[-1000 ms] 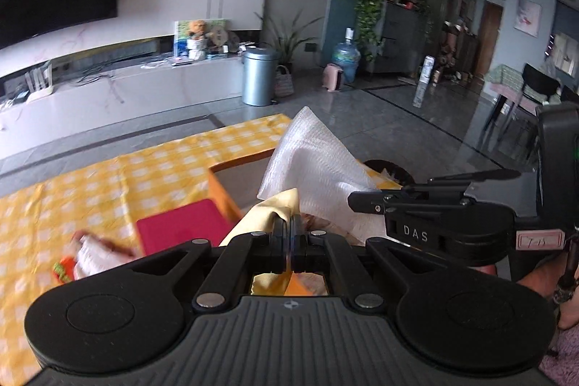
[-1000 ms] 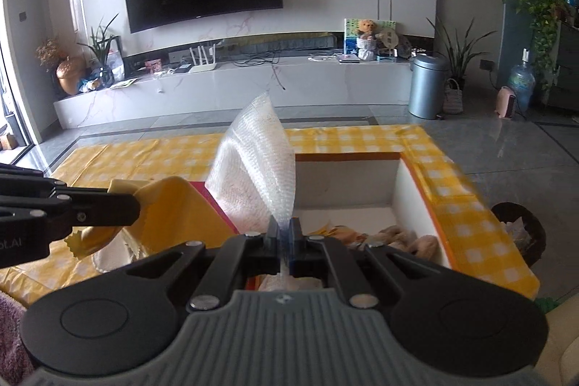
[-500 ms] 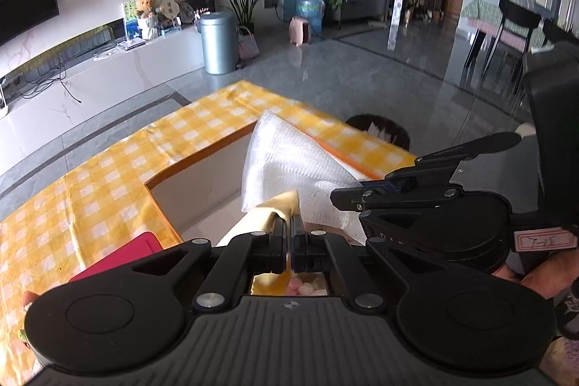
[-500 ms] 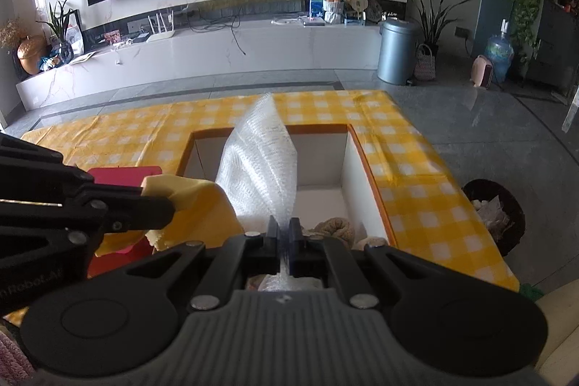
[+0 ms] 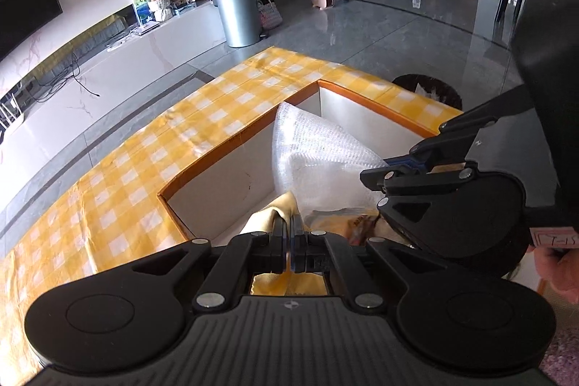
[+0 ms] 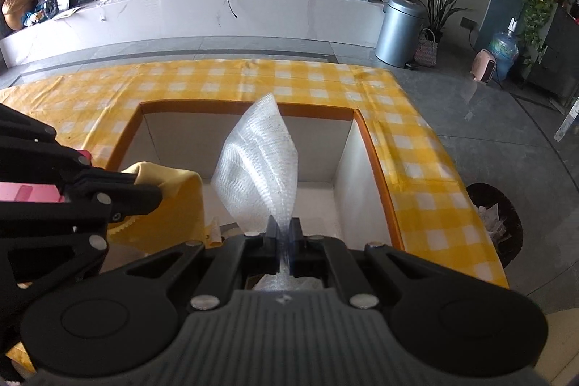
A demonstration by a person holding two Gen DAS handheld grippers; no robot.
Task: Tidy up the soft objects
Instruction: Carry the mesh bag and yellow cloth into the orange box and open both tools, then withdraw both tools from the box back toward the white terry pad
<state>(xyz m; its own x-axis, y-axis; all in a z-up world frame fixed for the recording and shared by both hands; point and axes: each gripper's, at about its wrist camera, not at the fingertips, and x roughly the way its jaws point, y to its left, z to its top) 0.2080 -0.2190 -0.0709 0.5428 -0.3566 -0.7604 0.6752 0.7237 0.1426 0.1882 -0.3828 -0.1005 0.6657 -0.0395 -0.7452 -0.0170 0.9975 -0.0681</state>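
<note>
My left gripper (image 5: 288, 227) is shut on a yellow cloth (image 5: 269, 216), held over the near left part of an open white box with an orange rim (image 5: 235, 136). My right gripper (image 6: 284, 234) is shut on a sheet of clear bubble wrap (image 6: 258, 169), which stands up over the box (image 6: 249, 105). The yellow cloth (image 6: 170, 183) hangs from the left gripper (image 6: 144, 190) at the left of the right wrist view. The right gripper (image 5: 376, 170) and bubble wrap (image 5: 311, 154) show in the left wrist view. Soft items lie in the box below, mostly hidden.
The box sits on a yellow checked tablecloth (image 6: 307, 78). A red flat object (image 6: 25, 192) lies left of the box. A dark waste basket (image 6: 495, 223) stands on the floor at the table's right. A silver bin (image 6: 398, 31) stands further back.
Both grippers have moved forward and down over the box with their cloth and bubble wrap. The box opening now fills more of both views.
</note>
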